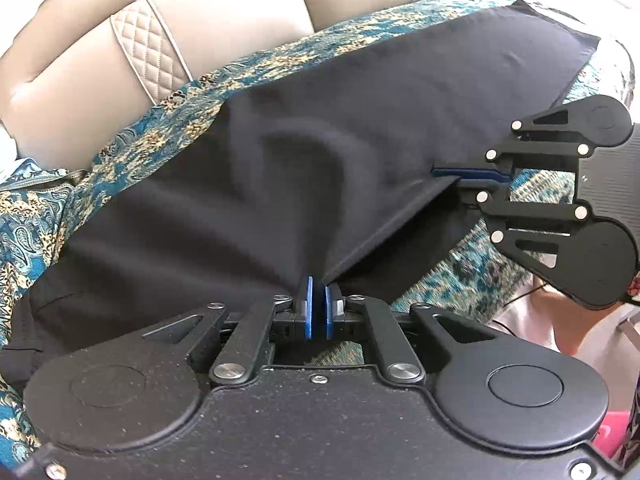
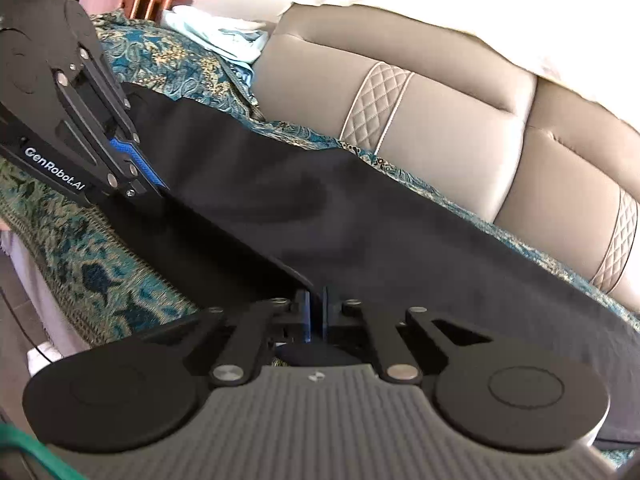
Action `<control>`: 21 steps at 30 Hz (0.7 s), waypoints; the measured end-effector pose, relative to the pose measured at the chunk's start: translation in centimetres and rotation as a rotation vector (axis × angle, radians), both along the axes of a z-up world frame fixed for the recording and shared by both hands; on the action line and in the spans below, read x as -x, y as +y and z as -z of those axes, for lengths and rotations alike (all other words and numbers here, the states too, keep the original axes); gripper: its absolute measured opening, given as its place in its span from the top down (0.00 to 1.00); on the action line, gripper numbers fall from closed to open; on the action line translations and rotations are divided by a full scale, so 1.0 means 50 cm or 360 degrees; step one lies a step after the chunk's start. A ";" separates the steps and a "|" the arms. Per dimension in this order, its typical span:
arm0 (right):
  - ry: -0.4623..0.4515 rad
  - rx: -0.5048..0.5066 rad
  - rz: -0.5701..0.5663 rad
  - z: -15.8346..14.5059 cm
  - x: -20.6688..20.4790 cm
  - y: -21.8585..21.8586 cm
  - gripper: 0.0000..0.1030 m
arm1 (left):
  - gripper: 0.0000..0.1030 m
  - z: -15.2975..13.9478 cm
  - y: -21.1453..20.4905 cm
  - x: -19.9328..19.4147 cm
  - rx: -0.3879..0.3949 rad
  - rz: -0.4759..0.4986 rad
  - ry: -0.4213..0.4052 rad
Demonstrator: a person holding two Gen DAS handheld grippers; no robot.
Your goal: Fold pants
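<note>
1. The black pants (image 1: 320,152) lie spread lengthwise on the patterned teal cover (image 1: 120,168) of a sofa seat, running along the beige backrest (image 2: 440,120), with one narrow end reaching toward the far end of the seat
2. The left gripper (image 1: 318,292) has its blue pads pressed together on the near edge of the pants, close to the front edge of the seat; cloth rises out of the pinch in a taut ridge
3. The right gripper (image 2: 316,300) is likewise clamped on that same near edge, further along the seat; in the left wrist view its blue pads bite a lifted flap of cloth
4. Between the two pinches the near edge looks raised off the cover, while the far edge by the backrest lies flat
5. Judged from this, the step in hand is the lengthwise fold: both holds are set, the carry not yet made
6. The next move likely calls for lifting both hands together, keeping the edge taut, and carrying it across toward the backrest so the halves line up without bunching
</note>
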State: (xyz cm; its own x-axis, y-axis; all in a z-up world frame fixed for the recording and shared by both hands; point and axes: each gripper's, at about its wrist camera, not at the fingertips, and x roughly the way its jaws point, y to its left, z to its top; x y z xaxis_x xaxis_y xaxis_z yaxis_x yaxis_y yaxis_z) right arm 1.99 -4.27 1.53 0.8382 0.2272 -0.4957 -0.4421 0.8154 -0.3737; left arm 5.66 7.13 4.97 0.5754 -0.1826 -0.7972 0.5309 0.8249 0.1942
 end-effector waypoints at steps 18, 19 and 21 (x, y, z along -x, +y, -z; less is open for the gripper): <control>-0.0032 0.0031 -0.0032 0.012 0.034 -0.029 0.70 | 0.63 0.005 0.007 -0.065 -0.0010 -0.0195 -0.0003; -0.0024 0.0009 -0.0044 0.009 0.032 -0.037 0.62 | 0.63 0.018 0.007 -0.071 -0.0052 -0.0230 0.0021; 0.0023 -0.0042 -0.0054 0.005 0.021 -0.061 0.43 | 0.63 0.025 0.011 -0.072 -0.0040 -0.0253 0.0013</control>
